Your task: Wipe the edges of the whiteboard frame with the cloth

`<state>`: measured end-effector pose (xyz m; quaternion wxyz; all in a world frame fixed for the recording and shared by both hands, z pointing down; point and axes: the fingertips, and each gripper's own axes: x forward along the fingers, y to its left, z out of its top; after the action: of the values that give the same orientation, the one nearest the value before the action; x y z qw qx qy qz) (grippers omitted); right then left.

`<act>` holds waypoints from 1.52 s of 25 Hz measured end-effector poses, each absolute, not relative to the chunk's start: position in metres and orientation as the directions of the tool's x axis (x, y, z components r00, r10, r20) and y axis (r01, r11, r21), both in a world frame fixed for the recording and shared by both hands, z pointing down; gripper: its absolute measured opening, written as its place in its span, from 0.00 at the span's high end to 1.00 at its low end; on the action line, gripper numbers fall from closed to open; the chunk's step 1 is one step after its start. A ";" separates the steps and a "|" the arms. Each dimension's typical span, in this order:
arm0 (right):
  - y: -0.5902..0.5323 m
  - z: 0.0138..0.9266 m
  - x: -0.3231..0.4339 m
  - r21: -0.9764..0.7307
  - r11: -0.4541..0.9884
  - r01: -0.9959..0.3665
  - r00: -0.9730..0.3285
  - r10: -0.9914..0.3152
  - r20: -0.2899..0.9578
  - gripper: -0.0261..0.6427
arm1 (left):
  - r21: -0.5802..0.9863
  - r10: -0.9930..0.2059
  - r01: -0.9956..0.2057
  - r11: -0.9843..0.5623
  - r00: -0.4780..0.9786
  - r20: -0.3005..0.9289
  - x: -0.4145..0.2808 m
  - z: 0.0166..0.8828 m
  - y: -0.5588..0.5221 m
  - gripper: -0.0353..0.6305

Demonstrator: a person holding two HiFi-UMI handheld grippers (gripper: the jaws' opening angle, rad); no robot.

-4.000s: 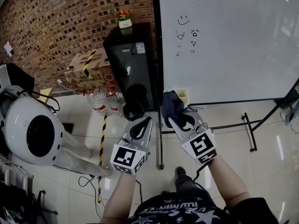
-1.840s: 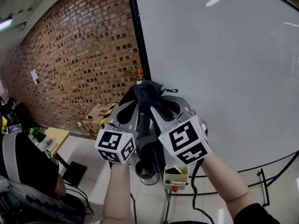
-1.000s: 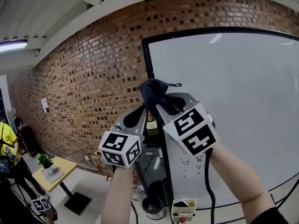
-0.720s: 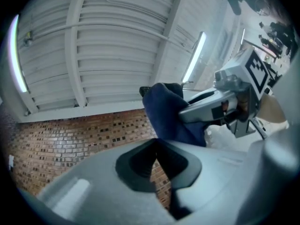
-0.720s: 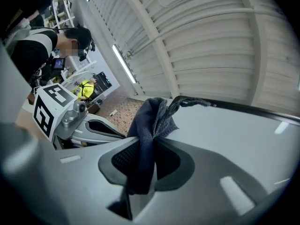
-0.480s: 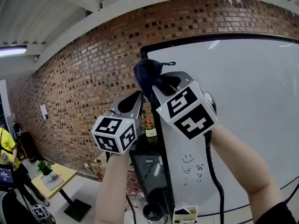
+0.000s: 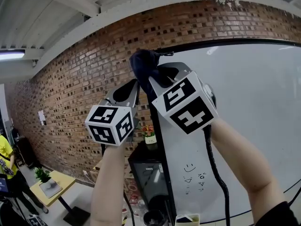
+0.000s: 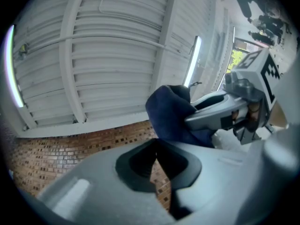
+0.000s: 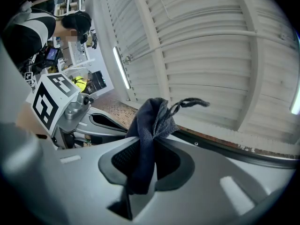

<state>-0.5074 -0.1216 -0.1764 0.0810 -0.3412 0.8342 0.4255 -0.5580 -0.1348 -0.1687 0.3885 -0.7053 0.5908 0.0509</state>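
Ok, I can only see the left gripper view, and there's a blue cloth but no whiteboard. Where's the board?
Observer: In the head view the whiteboard is right behind the cloth, which is up by the top left corner of its black frame.
Operator: Is it pinched tight?
Observer: The right gripper view shows the jaws of the right gripper shut on the cloth, a fold hanging down between them.
Operator: Anything drawn on the board?
Observer: Yes, a small smiley face low down near the frame.
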 end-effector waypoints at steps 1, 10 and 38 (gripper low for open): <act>-0.122 -0.181 -0.507 0.653 0.400 -0.643 -0.750 -0.499 -0.433 0.84 | -0.491 -0.792 -0.871 0.004 0.297 -0.534 -0.558 -0.173 -0.134 0.94; -0.126 -0.195 -0.503 0.639 0.389 -0.664 -0.734 -0.500 -0.459 0.84 | -0.501 -0.775 -0.865 0.013 0.308 -0.552 -0.553 -0.187 -0.137 0.94; -0.172 -0.200 -0.309 0.575 0.288 -0.766 -0.611 -0.602 -0.514 0.84 | -0.577 -0.685 -0.817 0.027 0.405 -0.606 -0.403 -0.207 -0.120 0.94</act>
<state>-0.3087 -0.1719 -0.1995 0.0990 -0.4295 0.7962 0.4144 -0.4028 -0.1198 -0.2069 0.4701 -0.6940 0.5408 0.0702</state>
